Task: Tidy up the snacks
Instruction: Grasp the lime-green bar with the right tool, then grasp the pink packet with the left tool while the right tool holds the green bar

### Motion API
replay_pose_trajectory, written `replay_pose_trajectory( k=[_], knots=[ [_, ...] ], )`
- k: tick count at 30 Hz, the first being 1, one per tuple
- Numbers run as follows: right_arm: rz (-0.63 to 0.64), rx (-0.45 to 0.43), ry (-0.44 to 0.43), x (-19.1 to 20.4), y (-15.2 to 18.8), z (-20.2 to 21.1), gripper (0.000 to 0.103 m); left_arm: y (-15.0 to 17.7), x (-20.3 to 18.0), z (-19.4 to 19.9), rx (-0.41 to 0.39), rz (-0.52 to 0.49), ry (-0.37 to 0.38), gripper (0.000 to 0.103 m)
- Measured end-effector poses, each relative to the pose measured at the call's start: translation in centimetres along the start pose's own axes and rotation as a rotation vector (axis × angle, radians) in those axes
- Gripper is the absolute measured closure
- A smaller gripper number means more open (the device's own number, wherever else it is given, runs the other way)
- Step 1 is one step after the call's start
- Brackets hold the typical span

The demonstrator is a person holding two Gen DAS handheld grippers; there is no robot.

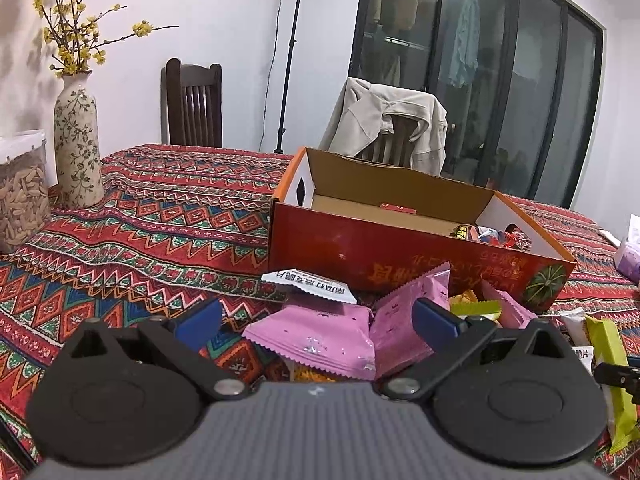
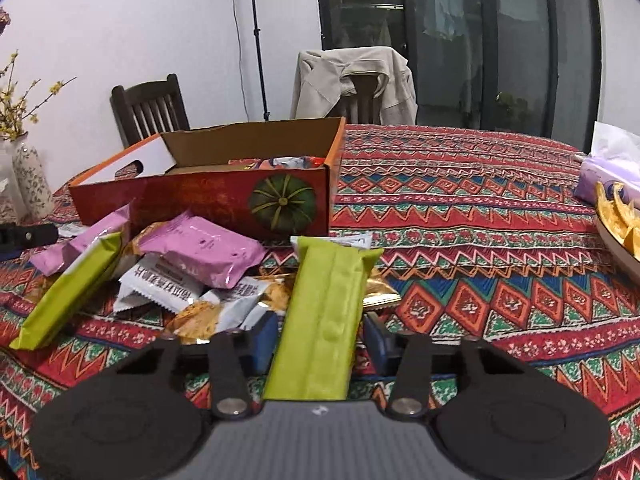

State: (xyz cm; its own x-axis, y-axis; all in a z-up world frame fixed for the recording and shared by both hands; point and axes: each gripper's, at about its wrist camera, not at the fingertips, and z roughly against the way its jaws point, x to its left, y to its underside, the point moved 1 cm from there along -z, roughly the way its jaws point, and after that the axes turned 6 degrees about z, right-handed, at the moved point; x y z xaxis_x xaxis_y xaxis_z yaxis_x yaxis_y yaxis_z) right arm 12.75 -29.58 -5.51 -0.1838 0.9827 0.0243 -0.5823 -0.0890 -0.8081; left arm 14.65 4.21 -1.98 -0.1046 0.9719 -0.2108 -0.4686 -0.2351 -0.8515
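An open red cardboard box (image 1: 360, 248) (image 2: 200, 196) stands on the patterned tablecloth with a few wrapped snacks in its right end. A pile of snack packets lies in front of it: pink packets (image 1: 316, 340) (image 2: 204, 248), white ones (image 2: 160, 280) and a green bar (image 2: 72, 288). My left gripper (image 1: 318, 320) is open, its blue pads wide apart over the pink packets. My right gripper (image 2: 320, 342) is shut on a long green snack bar (image 2: 324, 300), whose far end rests on the pile.
A flowered vase (image 1: 76, 144) and a clear jar of seeds (image 1: 22, 192) stand at the left. A tissue pack (image 2: 608, 176) and a plate of orange slices (image 2: 616, 220) sit at the right edge. Two chairs stand behind the table, one with a coat (image 1: 392, 120) draped on it.
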Motion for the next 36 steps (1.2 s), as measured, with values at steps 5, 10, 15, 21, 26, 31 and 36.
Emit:
replay_pose_trajectory(
  k=[5,10,15,21,26,31,36],
  knots=[
    [-0.002,-0.039,-0.017,0.0,0.0,1.0,0.064,-0.1,0.1,0.3,-0.007,0.005,-0.010,0.000],
    [-0.006,-0.087,-0.028,-0.1,-0.3,2.1,0.065,-0.3,0.1,0.7,-0.014,0.010,-0.018,0.000],
    [0.008,-0.133,-0.045,0.2,-1.0,2.8,0.066,-0.4,0.2,1.3,-0.004,0.008,-0.023,0.000],
    [0.037,-0.180,-0.068,0.8,-2.3,3.2,0.066,-0.8,1.4,1.5,0.024,0.014,-0.064,0.000],
    [0.058,-0.210,-0.095,1.3,-3.3,3.0,0.066,-0.8,2.3,1.4,0.057,-0.004,-0.102,0.000],
    [0.057,-0.220,-0.118,1.8,-4.2,2.4,0.066,-0.7,2.8,0.3,0.119,-0.005,-0.096,0.000],
    [0.057,-0.214,-0.131,2.1,-4.3,1.9,0.066,-1.0,1.8,-0.9,0.148,-0.051,-0.080,0.000]
  ],
)
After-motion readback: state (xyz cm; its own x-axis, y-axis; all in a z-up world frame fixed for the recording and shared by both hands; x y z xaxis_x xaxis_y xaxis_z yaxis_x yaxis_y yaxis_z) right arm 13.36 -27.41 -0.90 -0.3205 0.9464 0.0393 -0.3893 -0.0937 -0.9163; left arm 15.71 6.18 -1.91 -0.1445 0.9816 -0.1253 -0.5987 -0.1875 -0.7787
